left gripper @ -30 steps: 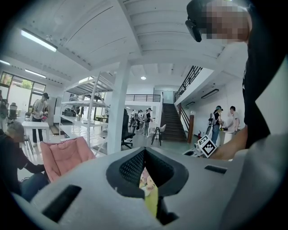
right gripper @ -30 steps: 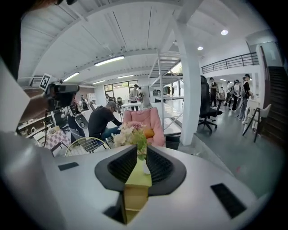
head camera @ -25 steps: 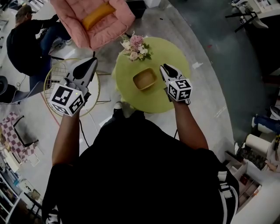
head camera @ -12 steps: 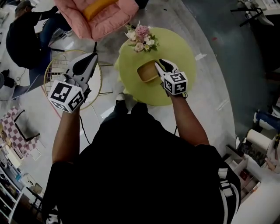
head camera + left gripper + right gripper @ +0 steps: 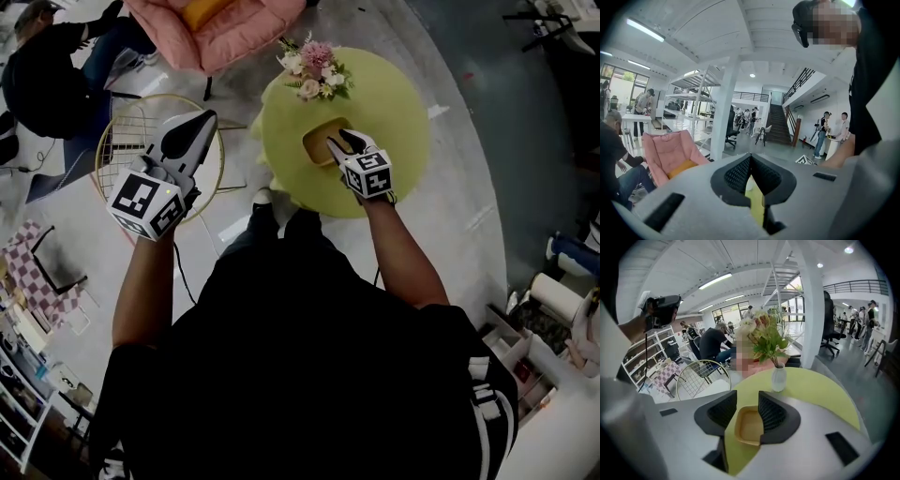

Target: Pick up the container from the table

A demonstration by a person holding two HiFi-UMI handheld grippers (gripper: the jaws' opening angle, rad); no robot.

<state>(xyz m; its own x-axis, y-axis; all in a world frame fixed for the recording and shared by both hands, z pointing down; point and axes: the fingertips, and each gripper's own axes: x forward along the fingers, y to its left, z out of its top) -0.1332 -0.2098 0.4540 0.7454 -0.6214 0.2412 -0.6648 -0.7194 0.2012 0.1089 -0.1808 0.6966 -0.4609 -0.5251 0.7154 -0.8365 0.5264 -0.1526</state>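
Observation:
The container (image 5: 322,143), a shallow tan square tray, lies on the round yellow-green table (image 5: 394,112). My right gripper (image 5: 340,142) points steeply down over the tray's right side. In the right gripper view the container (image 5: 749,425) sits between the two black pads; the jaws are opening and the left pad (image 5: 723,409) stands apart from the rim. My left gripper (image 5: 202,120) hovers off to the table's left, above a wire stand. Its fingertips (image 5: 750,157) meet, with nothing between them.
A white vase of flowers (image 5: 314,67) stands at the table's far edge, close behind the container; the vase (image 5: 778,378) is straight ahead in the right gripper view. A round gold wire stand (image 5: 117,155), a pink chair (image 5: 220,33) and a seated person (image 5: 47,80) are to the left.
My right gripper has dropped and shifted left, from beside the container to over it, and its jaws have spread wider. The left gripper has sunk a little.

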